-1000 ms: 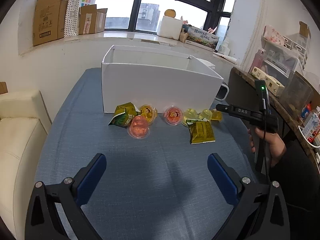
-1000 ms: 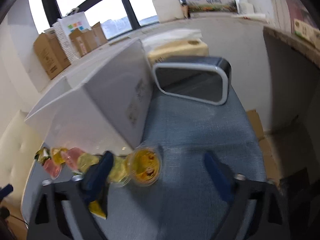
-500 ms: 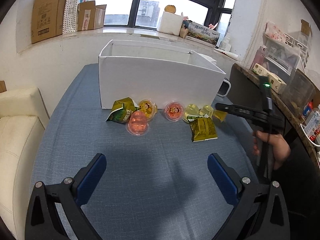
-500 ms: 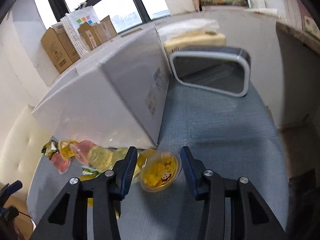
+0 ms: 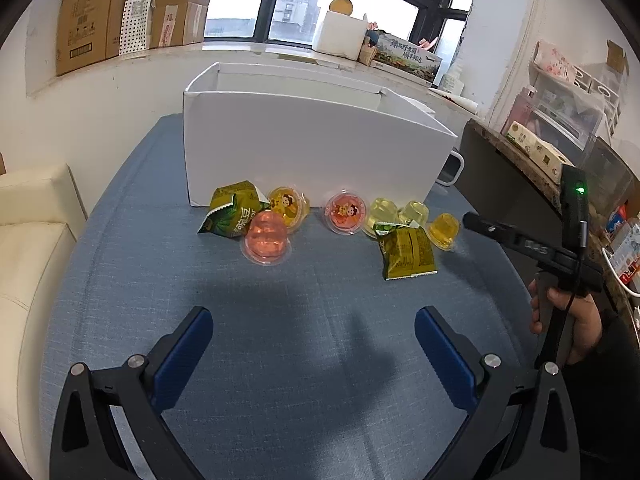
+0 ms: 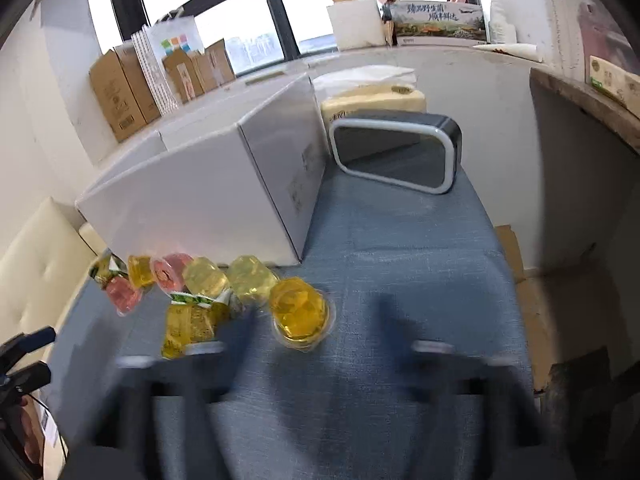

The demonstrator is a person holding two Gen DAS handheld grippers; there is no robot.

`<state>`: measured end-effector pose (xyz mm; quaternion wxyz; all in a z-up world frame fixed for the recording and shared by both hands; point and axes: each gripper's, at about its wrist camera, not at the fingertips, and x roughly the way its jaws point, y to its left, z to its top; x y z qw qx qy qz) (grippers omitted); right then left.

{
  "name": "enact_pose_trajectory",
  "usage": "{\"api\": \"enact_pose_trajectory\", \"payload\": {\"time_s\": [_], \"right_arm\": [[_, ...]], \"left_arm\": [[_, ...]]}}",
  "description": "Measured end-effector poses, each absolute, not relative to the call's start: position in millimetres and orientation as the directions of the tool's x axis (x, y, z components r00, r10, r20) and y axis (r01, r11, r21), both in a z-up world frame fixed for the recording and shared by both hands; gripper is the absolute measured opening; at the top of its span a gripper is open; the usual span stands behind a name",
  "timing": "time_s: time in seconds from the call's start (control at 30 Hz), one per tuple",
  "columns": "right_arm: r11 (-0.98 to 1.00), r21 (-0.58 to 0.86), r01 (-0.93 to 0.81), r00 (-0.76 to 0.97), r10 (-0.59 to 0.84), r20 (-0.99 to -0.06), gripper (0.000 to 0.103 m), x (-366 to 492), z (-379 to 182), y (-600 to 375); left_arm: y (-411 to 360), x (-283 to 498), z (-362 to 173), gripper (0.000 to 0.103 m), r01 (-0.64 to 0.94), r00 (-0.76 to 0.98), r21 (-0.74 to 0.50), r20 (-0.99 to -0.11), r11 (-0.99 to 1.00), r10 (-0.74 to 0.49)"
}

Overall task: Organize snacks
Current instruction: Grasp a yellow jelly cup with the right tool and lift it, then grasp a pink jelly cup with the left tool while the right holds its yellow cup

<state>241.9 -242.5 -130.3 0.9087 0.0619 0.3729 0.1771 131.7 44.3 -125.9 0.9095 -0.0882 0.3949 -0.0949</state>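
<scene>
A white open box (image 5: 312, 148) stands on the blue table; it also shows in the right wrist view (image 6: 208, 200). Snacks lie in a row before it: a green packet (image 5: 234, 214), a pink jelly cup (image 5: 266, 238), an orange-lidded cup (image 5: 288, 206), a red-lidded cup (image 5: 346, 212), pale yellow cups (image 5: 386, 214), a second green packet (image 5: 408, 252) and an amber jelly cup (image 5: 444, 230), also in the right wrist view (image 6: 300, 312). My left gripper (image 5: 312, 344) is open and empty, well short of the snacks. My right gripper (image 6: 312, 344) is blurred, its fingers spread, just behind the amber cup.
A black-and-white framed device (image 6: 396, 156) and a tissue pack (image 6: 372, 100) stand right of the box. A cream sofa (image 5: 28, 240) is at the left. A dark counter (image 5: 520, 172) with boxes is at the right. Cardboard boxes (image 5: 92, 16) line the windowsill.
My right gripper had closed around the amber cup, then opened and pulled back; the cup now sits upside down on the table. The left gripper moved slightly closer to the snacks.
</scene>
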Motion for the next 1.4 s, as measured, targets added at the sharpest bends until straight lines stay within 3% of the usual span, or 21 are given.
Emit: {"api": "enact_pose_trajectory", "payload": {"time_s": [0.23, 0.3, 0.37, 0.4, 1.17, 1.23, 1.3, 1.37, 1.4], "right_arm": [[0.932, 0.151, -0.330, 0.650, 0.341, -0.679, 0.086, 251, -136, -213], [0.935, 0.123, -0.333, 0.633, 0.318, -0.706, 0.081, 258, -141, -206], [0.936, 0.117, -0.332, 0.626, 0.312, -0.714, 0.063, 264, -142, -203], [0.938, 0.111, -0.329, 0.626, 0.305, -0.718, 0.032, 266, -142, -203], [0.917, 0.173, -0.359, 0.669, 0.382, -0.637, 0.032, 199, -101, -221], [0.917, 0.181, -0.354, 0.667, 0.384, -0.638, 0.032, 199, -103, -222], [0.917, 0.183, -0.353, 0.664, 0.384, -0.642, 0.032, 199, -105, -222], [0.917, 0.187, -0.352, 0.663, 0.386, -0.641, 0.032, 199, -106, -222], [0.916, 0.188, -0.354, 0.663, 0.387, -0.641, 0.032, 198, -106, -221]], "left_arm": [[44, 130, -123, 0.103, 0.108, 0.674, -0.234, -0.697, 0.966, -0.244], [46, 130, -123, 0.103, 0.104, 0.674, -0.233, -0.699, 0.967, -0.241], [47, 130, -124, 0.103, 0.101, 0.673, -0.237, -0.699, 0.966, -0.242], [47, 130, -124, 0.103, 0.100, 0.673, -0.238, -0.699, 0.966, -0.242], [62, 224, -162, 0.101, -0.012, 0.618, -0.274, -0.758, 0.962, -0.208], [63, 227, -162, 0.091, -0.016, 0.620, -0.294, -0.753, 0.956, -0.221], [64, 231, -165, 0.052, -0.025, 0.602, -0.308, -0.764, 0.951, -0.232], [64, 231, -167, 0.040, -0.033, 0.601, -0.291, -0.770, 0.956, -0.214], [65, 232, -168, 0.040, -0.024, 0.603, -0.295, -0.767, 0.955, -0.221]]}}
